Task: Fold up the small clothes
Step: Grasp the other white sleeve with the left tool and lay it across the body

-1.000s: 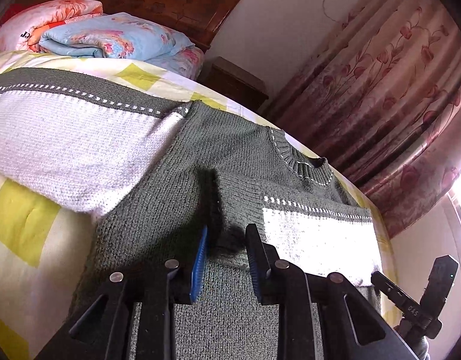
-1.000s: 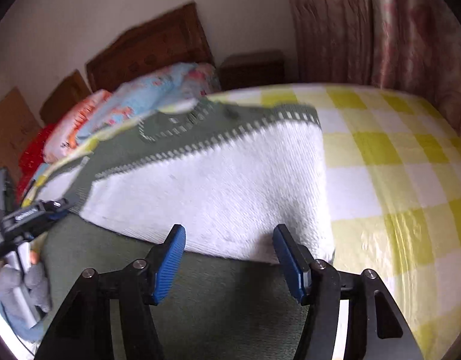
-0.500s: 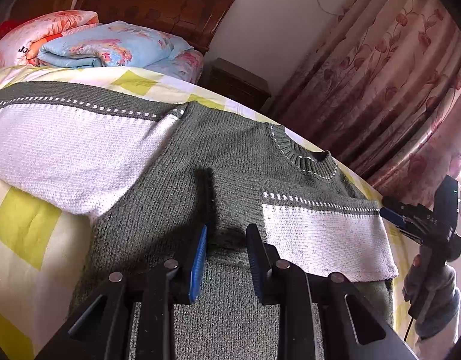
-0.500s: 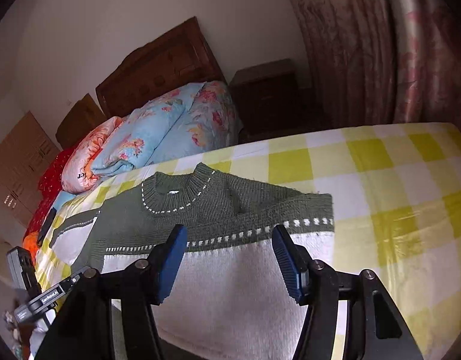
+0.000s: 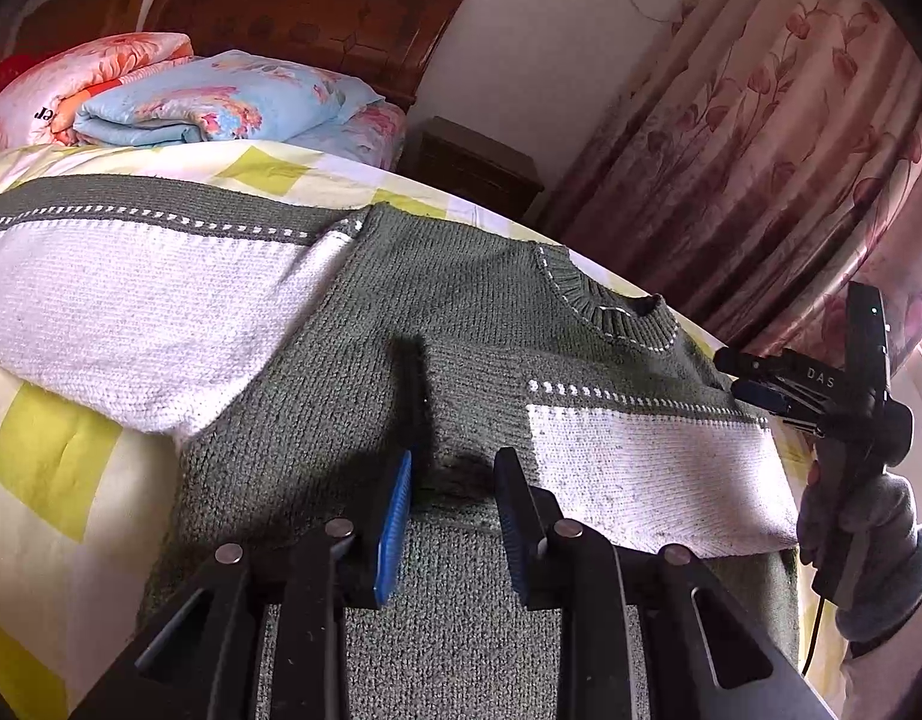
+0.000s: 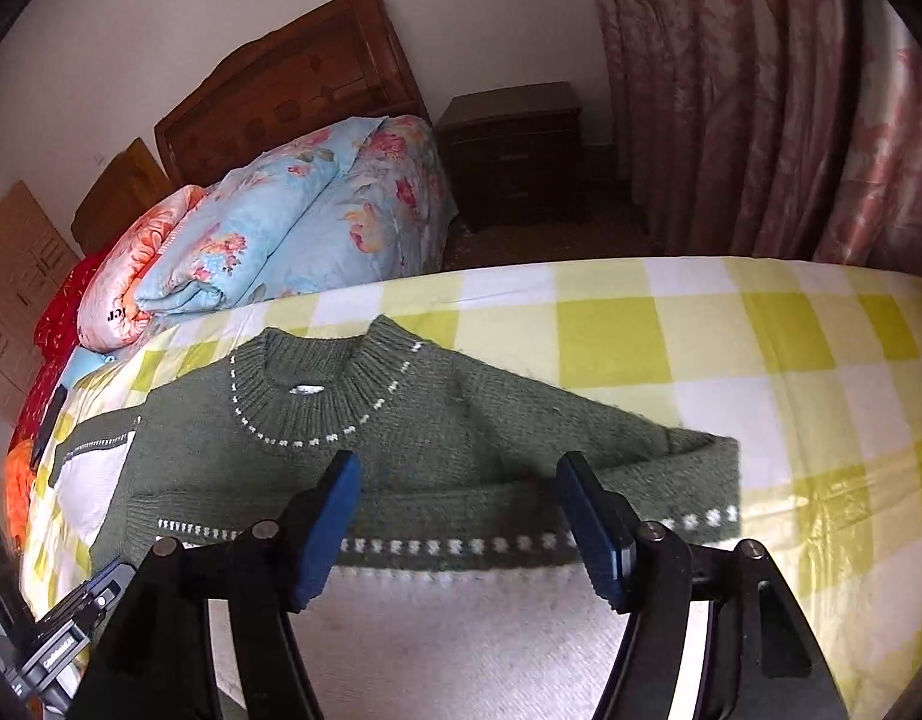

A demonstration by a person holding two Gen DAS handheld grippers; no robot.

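Observation:
A grey-green knit sweater (image 5: 461, 300) with white sleeve panels lies flat, neck away from me, on the bed. Its right sleeve (image 5: 640, 456) is folded across the body. The other sleeve (image 5: 131, 312) stretches out to the left. My left gripper (image 5: 455, 504) hovers low at the folded sleeve's dark cuff. Its jaws stand narrowly apart and the cuff edge lies flat in shadow between them. My right gripper (image 6: 461, 516) is wide open with nothing in it, above the sweater (image 6: 461, 438) just below the ribbed collar (image 6: 305, 396). It also shows as the right gripper (image 5: 730, 375), held by a gloved hand (image 5: 868, 540).
The bed carries a yellow and white checked sheet (image 6: 700, 348). Folded floral quilts (image 6: 269, 240) are stacked by the wooden headboard (image 6: 293, 90). A dark nightstand (image 6: 514, 150) and pink curtains (image 6: 760, 90) stand beyond the bed's far edge.
My right gripper has travelled from over the white sleeve panel up towards the collar and shoulder. The left gripper has stayed in place, its jaws a touch wider.

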